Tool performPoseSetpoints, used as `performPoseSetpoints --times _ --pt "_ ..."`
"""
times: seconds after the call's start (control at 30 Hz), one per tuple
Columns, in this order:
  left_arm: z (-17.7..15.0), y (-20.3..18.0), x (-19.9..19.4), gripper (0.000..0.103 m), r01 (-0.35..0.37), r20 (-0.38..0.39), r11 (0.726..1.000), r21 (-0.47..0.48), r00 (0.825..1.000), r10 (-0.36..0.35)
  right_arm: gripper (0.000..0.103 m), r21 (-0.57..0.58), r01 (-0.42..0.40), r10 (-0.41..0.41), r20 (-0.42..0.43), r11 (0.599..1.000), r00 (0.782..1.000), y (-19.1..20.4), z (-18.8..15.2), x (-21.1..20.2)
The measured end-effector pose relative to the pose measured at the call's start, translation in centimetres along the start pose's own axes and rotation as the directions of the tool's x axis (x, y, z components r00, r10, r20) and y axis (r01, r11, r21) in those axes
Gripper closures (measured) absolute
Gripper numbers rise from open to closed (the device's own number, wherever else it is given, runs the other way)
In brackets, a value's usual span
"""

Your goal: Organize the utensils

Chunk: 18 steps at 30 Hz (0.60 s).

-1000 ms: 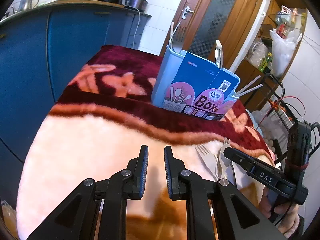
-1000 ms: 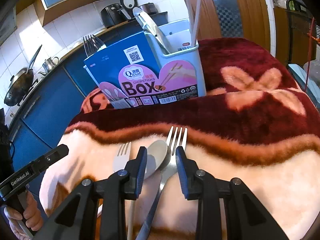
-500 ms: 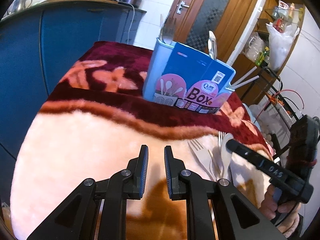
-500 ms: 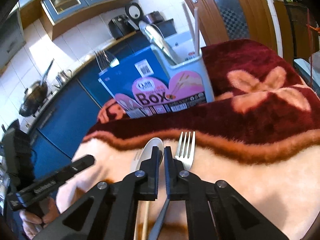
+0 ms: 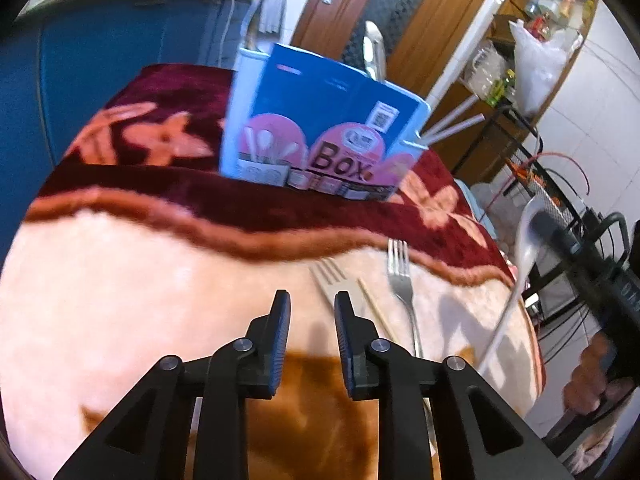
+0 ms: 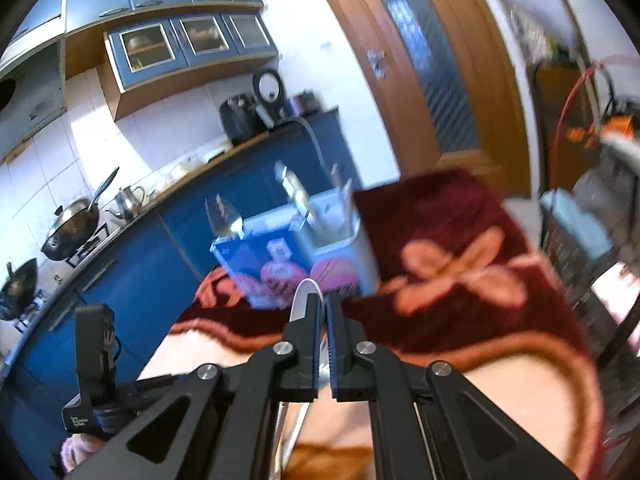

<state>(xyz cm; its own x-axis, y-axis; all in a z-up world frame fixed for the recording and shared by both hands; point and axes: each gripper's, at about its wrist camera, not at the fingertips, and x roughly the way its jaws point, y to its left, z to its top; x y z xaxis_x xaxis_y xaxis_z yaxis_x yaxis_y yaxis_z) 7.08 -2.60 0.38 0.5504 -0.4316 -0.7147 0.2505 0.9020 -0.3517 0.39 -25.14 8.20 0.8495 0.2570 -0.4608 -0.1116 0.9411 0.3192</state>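
Currently, item by item:

Right tongs (image 6: 323, 308): pressed together on a white spoon (image 5: 527, 232), gripped at the handle; bowel end sticks up past the tips, handle hangs down beneath. Tongs pitched slightly downward, raised clear of the desk (image 5: 120, 280), seen at the right edge of the left wrist view w/ a hand (image 5: 596, 376) around the grip below.

Left tongs (image 5: 308, 312): jaws part-way apart and just been widening, nothing betw. them. Angled down toward the blanket-covered desk, hovering above the pale patch of cloth.

Left hand (image 6: 76, 454): low at lower-left of right wrist view, wrapped round the tool's handle.

Utensil box (image 5: 320, 136): blue and pink, upright on the dark red part of the blanket, far side of desk; holds forks, chopsticks and other pieces, blurred.

Metal fork (image 5: 402, 280): flat on desk, tines toward box.

Pale fork (image 5: 330, 278) and chopstick (image 5: 374, 308): lying just left of metal fork, beside left tongs' tips.
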Motion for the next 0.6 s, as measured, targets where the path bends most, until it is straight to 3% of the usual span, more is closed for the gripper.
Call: performPoseSetpoints --times 0.1,0.3,0.43,0.53,0.6 --pt "0.0 -1.0 0.8 0.078 0.003 -0.029 1.0 0.019 1.0 -0.002 0.099 -0.034 0.042 -0.041 0.049 0.999 0.998 -0.1 0.6 -0.9" --pt "0.4 -1.6 2.9 0.078 -0.033 -0.112 0.999 0.001 0.993 0.032 0.099 -0.046 0.05 -0.047 0.068 0.998 0.997 -1.0 0.9 -1.1" --pt "0.9 -1.4 3.6 0.078 0.006 -0.134 1.0 -0.02 0.991 -0.009 0.098 -0.037 0.044 -0.042 0.059 0.998 0.997 -1.5 0.8 -0.6" --pt "1.3 -0.6 4.1 0.078 0.069 -0.15 0.995 -0.075 0.985 -0.079 0.098 -0.038 0.043 -0.041 0.061 0.998 0.997 -1.8 0.7 -0.6" --pt "1.5 0.0 4.4 0.088 0.104 -0.153 0.987 -0.119 0.981 -0.121 0.098 -0.039 0.048 -0.046 0.06 0.998 0.997 -1.9 0.6 -0.4"
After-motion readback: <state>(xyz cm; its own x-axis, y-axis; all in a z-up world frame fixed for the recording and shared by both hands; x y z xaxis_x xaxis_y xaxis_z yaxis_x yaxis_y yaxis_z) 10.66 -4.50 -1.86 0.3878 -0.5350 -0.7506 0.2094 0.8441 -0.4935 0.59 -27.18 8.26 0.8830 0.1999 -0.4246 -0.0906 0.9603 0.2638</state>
